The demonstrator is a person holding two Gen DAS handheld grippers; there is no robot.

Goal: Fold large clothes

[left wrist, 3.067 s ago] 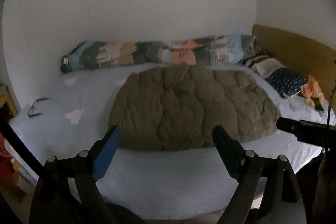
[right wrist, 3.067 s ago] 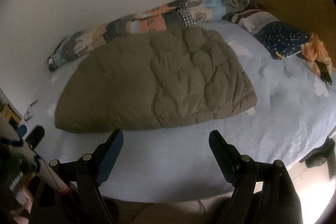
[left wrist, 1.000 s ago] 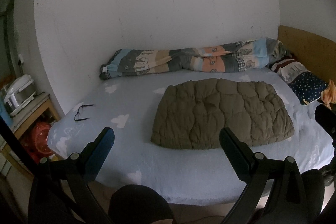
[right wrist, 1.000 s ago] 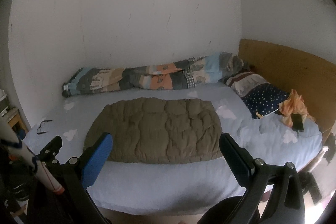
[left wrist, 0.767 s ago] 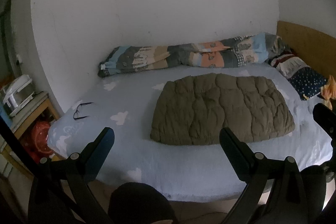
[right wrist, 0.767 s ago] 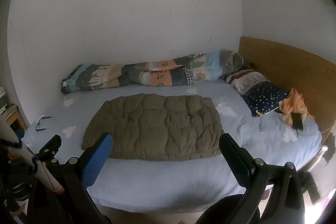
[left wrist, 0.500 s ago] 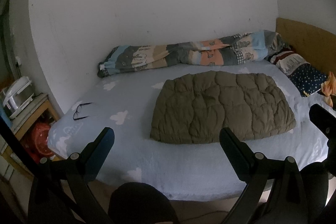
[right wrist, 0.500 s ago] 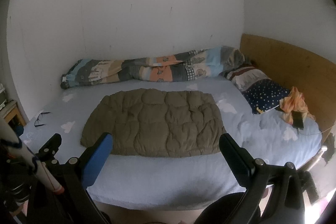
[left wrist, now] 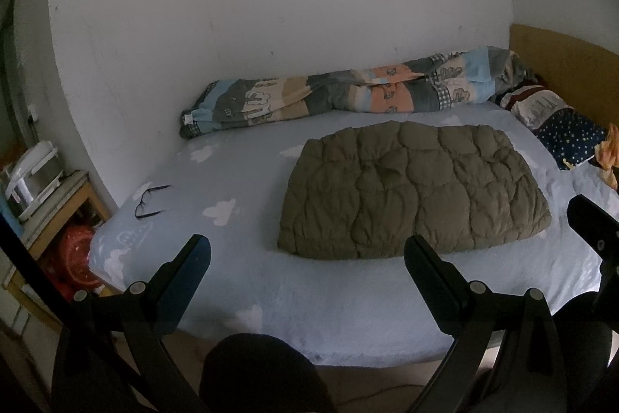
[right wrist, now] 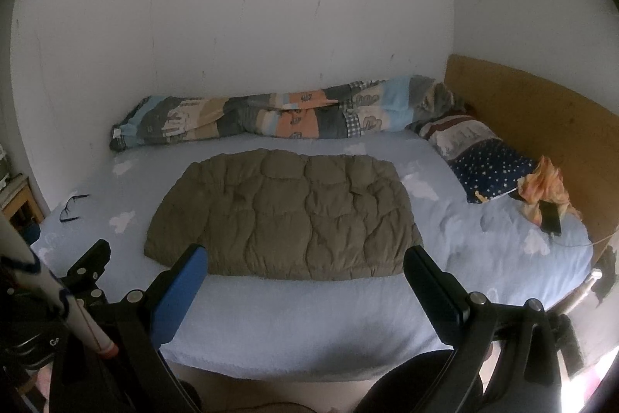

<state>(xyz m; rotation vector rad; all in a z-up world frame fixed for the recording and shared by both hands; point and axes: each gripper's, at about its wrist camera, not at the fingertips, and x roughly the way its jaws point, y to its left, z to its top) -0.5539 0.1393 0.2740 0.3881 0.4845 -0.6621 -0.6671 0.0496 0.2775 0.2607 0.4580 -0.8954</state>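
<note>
An olive quilted puffy garment (left wrist: 410, 188) (right wrist: 284, 213) lies folded into a flat rectangle in the middle of the bed (left wrist: 240, 180) (right wrist: 294, 312), which has a pale blue cloud-print sheet. My left gripper (left wrist: 307, 260) is open and empty, held back from the bed's near edge, left of the garment's near side. My right gripper (right wrist: 305, 268) is open and empty too, hovering over the near edge, with the garment's near hem seen between its fingers. Neither gripper touches the cloth.
A rolled patchwork duvet (left wrist: 348, 91) (right wrist: 278, 115) lies along the wall. Pillows (right wrist: 487, 157) and an orange cloth with a phone (right wrist: 545, 196) sit by the wooden headboard (right wrist: 541, 115). Glasses (left wrist: 149, 202) lie at the bed's left. A side table (left wrist: 50, 196) stands left.
Both grippers have pulled back and up from the garment since 3.1 s ago, so the whole bed shows. Over the last second the views only drifted slightly; the garment has not moved.
</note>
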